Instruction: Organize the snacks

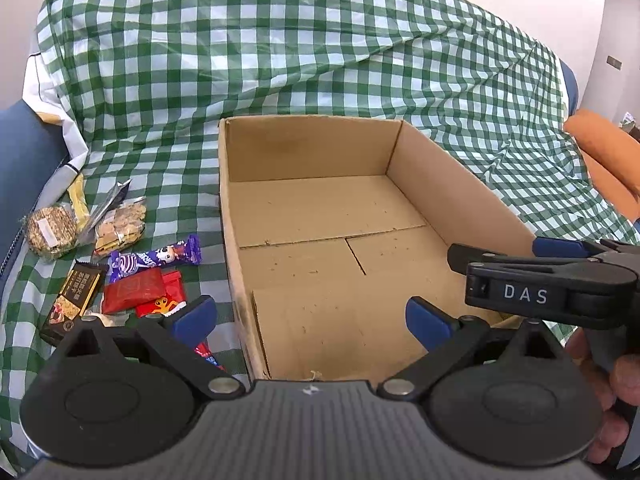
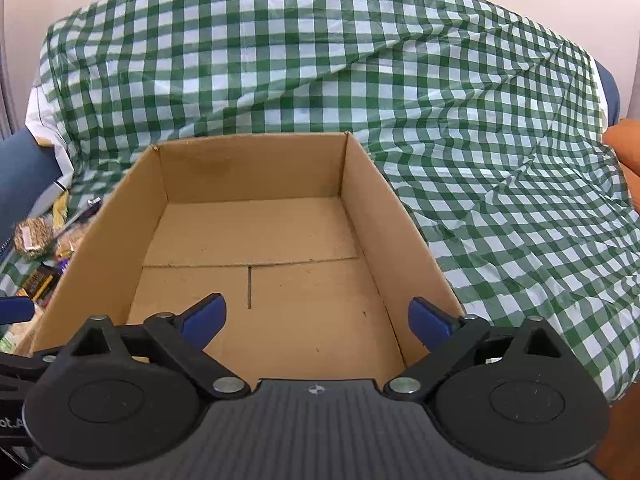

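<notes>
Open cardboard box [image 1: 320, 216] upright on checked cloth; wrapped snacks [image 1: 132, 276] piled left beside it.

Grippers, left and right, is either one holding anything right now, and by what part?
Nothing is held. The left gripper and right gripper both stand open over the cardboard box.

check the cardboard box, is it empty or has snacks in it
Empty: the cardboard box shows only its bare floor in both views; the snacks lie outside, on the cloth.

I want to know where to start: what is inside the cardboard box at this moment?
The cardboard box holds no snacks: only its bare bottom flaps show. The near inside corners are hidden by the right gripper. The snacks lie outside, on the checked cloth.
</notes>
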Demonstrator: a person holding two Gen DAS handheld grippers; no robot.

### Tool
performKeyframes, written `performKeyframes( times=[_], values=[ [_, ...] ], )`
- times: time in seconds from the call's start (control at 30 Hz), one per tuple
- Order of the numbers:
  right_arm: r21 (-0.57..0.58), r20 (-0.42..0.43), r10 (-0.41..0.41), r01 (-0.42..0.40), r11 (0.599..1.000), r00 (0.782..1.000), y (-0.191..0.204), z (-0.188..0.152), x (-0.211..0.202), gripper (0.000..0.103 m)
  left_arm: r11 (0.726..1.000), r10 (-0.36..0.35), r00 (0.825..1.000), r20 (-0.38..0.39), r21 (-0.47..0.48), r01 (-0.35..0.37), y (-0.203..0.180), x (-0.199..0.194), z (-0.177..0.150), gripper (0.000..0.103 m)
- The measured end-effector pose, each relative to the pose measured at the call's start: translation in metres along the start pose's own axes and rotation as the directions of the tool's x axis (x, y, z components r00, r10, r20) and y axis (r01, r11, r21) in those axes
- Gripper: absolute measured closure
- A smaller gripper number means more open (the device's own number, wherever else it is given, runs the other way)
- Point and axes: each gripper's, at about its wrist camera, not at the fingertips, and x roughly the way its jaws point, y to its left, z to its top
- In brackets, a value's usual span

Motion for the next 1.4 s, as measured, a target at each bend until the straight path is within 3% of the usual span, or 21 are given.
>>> performKeyframes(
  times=[0.13, 0.3, 0.4, 0.47, 0.6, 0.77, 0.87, 0.93, 1.07, 1.23, 1.4],
  values=[
    [-0.008, 0.026, 0.008, -0.008, 1.000, 1.000, 0.005, -0.002, -0.002, 0.011, 1.000, 0.006, 1.000, 0.019, 0.005, -0.006, -0.001, -0.003, 0.000, 0.004],
    [-0.009, 0.055, 0.017, -0.017, 1.000, 0.998, 0.006, -0.003, -0.005, 0.023, 0.999, 0.025, 0.998, 0.063, 0.030, -0.027, 0.002, -0.010, 0.003, 0.052],
    [0.008, 0.086, 0.027, -0.028, 1.000, 0.996, 0.011, 0.000, -0.009, 0.034, 1.000, 0.022, 0.997, 0.071, -0.001, -0.022, 0.015, -0.016, 0.003, 0.061],
    [-0.001, 0.115, 0.031, -0.031, 1.000, 0.993, 0.018, 0.001, -0.011, 0.040, 0.999, 0.033, 0.996, 0.079, -0.019, -0.032, 0.025, -0.021, 0.004, 0.062],
    [-0.018, 0.120, 0.071, -0.069, 0.997, 0.990, 0.037, 0.001, -0.010, 0.041, 0.996, 0.074, 0.995, 0.065, -0.055, -0.070, 0.049, -0.028, 0.007, 0.062],
    [-0.075, 0.135, 0.125, -0.116, 0.990, 0.983, 0.073, 0.005, -0.011, 0.040, 0.995, 0.064, 0.998, -0.021, -0.070, -0.065, 0.094, -0.033, 0.012, 0.061],
    [-0.119, 0.133, 0.180, -0.165, 0.979, 0.975, 0.095, 0.006, -0.010, 0.040, 0.986, 0.167, 0.985, -0.048, 0.002, -0.167, 0.117, -0.026, 0.007, 0.060],
    [-0.144, 0.130, 0.209, -0.190, 0.971, 0.969, 0.110, 0.006, -0.009, 0.039, 0.978, 0.207, 0.973, -0.101, -0.018, -0.210, 0.137, -0.017, 0.002, 0.060],
    [-0.200, 0.116, 0.261, -0.235, 0.951, 0.958, 0.138, 0.004, -0.008, 0.039, 0.964, 0.239, 0.954, -0.179, -0.075, -0.256, 0.168, 0.000, -0.018, 0.041],
    [-0.238, 0.108, 0.254, -0.224, 0.945, 0.961, 0.163, 0.001, -0.001, 0.035, 0.969, 0.201, 0.957, -0.211, -0.101, -0.226, 0.181, 0.009, -0.038, 0.034],
    [-0.262, 0.082, 0.295, -0.265, 0.928, 0.952, 0.181, 0.000, 0.008, 0.035, 0.974, 0.188, 0.946, -0.266, -0.077, -0.215, 0.182, 0.027, -0.054, 0.036]
  ],
)
